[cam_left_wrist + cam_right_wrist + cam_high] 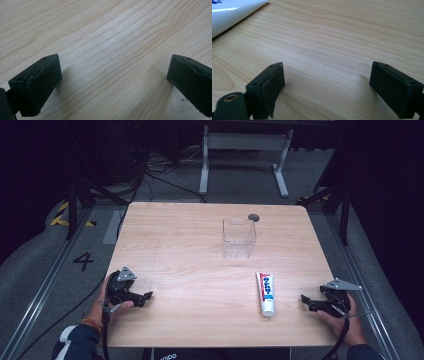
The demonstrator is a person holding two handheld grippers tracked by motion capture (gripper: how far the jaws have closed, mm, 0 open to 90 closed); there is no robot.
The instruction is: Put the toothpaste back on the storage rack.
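- Light wooden desk [175,250], both arms resting at its near edge.
- Clear square plastic container [239,238] stands mid-desk, ready for filling.
- White toothpaste tube [266,293] lies flat near the right hand-held gripper [311,302], jaws spread, empty.
- Left hand-held gripper [144,298] spread, well apart.

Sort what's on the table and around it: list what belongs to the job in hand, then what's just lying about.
In the job:
toothpaste tube, nearest the right gripper
left gripper, open over bare wood
clear container

Lying about:
small dark disc behind the container
white stand on the floor beyond the table
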